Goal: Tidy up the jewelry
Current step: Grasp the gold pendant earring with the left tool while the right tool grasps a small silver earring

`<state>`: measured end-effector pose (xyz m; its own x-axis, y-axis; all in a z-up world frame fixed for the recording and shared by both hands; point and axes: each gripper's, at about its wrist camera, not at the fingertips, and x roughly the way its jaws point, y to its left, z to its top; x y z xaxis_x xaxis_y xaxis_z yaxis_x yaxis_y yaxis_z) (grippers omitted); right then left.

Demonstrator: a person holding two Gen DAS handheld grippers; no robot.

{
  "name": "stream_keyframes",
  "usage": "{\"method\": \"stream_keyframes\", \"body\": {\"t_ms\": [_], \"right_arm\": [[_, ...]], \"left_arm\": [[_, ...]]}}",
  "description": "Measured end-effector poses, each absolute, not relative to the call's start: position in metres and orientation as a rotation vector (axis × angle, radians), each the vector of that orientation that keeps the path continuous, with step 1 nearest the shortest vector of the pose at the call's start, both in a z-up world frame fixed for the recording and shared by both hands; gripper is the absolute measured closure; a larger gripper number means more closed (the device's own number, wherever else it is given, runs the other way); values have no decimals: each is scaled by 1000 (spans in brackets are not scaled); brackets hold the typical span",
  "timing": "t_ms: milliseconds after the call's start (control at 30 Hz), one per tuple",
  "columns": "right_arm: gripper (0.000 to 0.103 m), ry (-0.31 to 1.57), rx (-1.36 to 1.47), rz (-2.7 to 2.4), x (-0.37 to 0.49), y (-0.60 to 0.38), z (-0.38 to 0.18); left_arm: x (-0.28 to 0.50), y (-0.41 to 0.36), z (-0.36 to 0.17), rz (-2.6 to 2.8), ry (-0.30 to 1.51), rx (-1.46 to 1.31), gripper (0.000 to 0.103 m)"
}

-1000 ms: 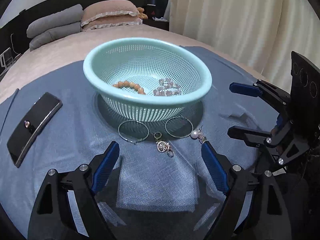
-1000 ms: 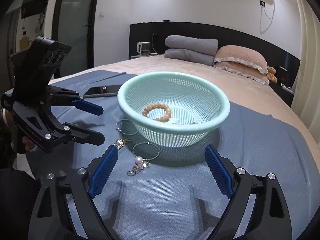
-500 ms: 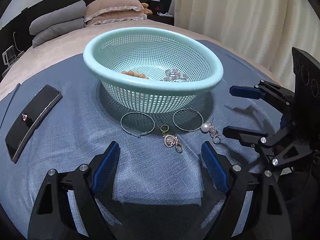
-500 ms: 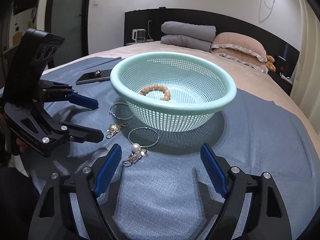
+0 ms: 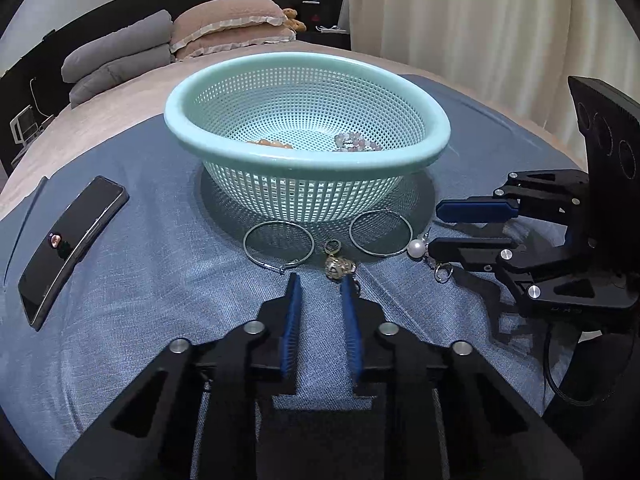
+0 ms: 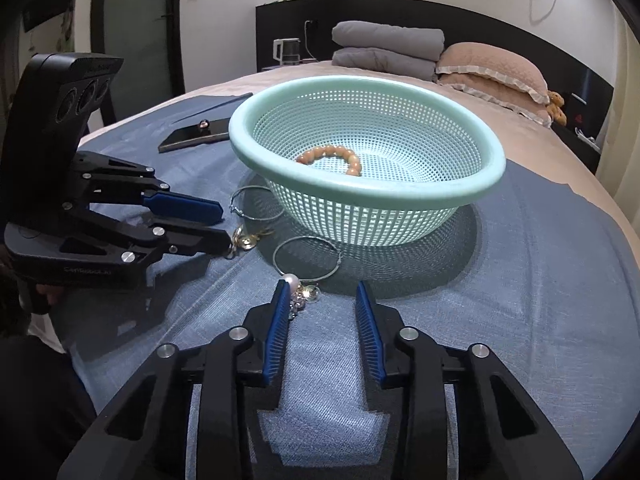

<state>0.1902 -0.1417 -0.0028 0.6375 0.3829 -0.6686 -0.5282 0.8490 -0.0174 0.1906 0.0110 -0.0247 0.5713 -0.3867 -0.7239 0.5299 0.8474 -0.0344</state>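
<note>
A mint mesh basket stands on the blue cloth and holds an orange bead bracelet and a pale bead bracelet. In front of it lie two hoop earrings, a gold charm earring and a pearl earring. My left gripper is partly closed, empty, its tips just short of the gold charm. My right gripper is partly closed, empty, its left finger beside the pearl earring.
A black phone lies on the cloth left of the basket. The cloth covers a bed with pillows at the head. A curtain hangs to the right.
Both grippers have lowered toward the cloth and narrowed their jaws. The left moved up to the gold charm, the right up to the pearl earring.
</note>
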Motion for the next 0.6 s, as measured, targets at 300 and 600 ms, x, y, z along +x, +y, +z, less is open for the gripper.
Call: {"method": "stream_keyframes", "body": {"t_ms": [300, 600], "right_arm": [[102, 719, -181, 554, 183, -143, 0], [102, 721, -106, 545, 180, -161, 4]], "left_arm": [[184, 10, -22, -562, 816, 183, 101], [185, 18, -19, -554, 835, 127, 101]]}}
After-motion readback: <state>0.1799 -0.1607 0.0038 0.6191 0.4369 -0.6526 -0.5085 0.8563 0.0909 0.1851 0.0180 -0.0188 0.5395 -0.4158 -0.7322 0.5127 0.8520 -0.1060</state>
